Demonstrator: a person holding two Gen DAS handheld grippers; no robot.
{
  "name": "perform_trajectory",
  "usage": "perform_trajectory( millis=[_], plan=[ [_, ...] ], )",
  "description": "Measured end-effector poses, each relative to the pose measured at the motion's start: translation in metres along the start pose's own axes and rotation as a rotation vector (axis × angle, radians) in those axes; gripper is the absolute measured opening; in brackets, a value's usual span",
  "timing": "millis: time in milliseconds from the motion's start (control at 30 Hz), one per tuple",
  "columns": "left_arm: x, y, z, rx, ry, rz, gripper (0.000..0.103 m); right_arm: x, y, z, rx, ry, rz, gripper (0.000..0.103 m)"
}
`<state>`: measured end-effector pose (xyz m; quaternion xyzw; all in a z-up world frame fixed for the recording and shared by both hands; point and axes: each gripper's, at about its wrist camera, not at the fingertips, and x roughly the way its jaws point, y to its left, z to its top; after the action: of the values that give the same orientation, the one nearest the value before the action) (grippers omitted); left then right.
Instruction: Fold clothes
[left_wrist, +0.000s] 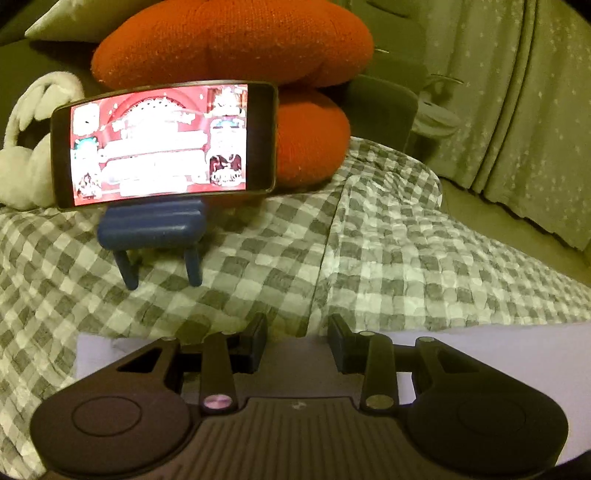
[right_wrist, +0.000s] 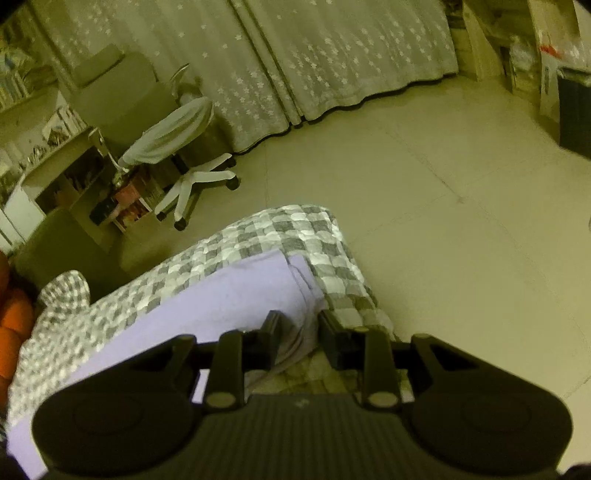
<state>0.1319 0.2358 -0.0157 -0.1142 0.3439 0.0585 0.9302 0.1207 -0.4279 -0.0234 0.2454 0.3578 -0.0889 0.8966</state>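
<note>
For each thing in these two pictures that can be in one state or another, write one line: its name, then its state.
Left hand-held gripper: open, over the lilac cloth's edge, nothing held.
Right hand-held gripper: open, over the cloth's corner.
Lilac cloth: spread flat on the bed, corner bunched.
Phone: switched on, sideways on its stand.
Blue stand: upright on the checked bedcover.
Curtains: drawn shut.
Office chair: empty.

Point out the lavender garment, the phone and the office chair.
lavender garment (right_wrist: 236, 291), right wrist view, on its flat middle.
phone (left_wrist: 162, 144), left wrist view, on its lit screen.
office chair (right_wrist: 170, 133), right wrist view, on its pale seat.
</note>
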Motion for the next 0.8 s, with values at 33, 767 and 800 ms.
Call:
perform_trajectory(
  millis=[33,767,800],
  plan=[
    [-0.004,-0.001,0.001,-0.006,-0.005,-0.002,0.034,0.0,0.0,0.0,0.005,0.0,0.001,0.026],
    [-0.081,-0.144,-0.085,0.304,0.046,-0.201,0.035,-0.012,-0.065,0.003,0.352,0.062,0.188,0.042],
    [-0.08,-0.145,-0.086,0.305,0.049,-0.196,0.036,-0.01,-0.062,0.001,0.343,0.069,0.177,0.042]
  ],
)
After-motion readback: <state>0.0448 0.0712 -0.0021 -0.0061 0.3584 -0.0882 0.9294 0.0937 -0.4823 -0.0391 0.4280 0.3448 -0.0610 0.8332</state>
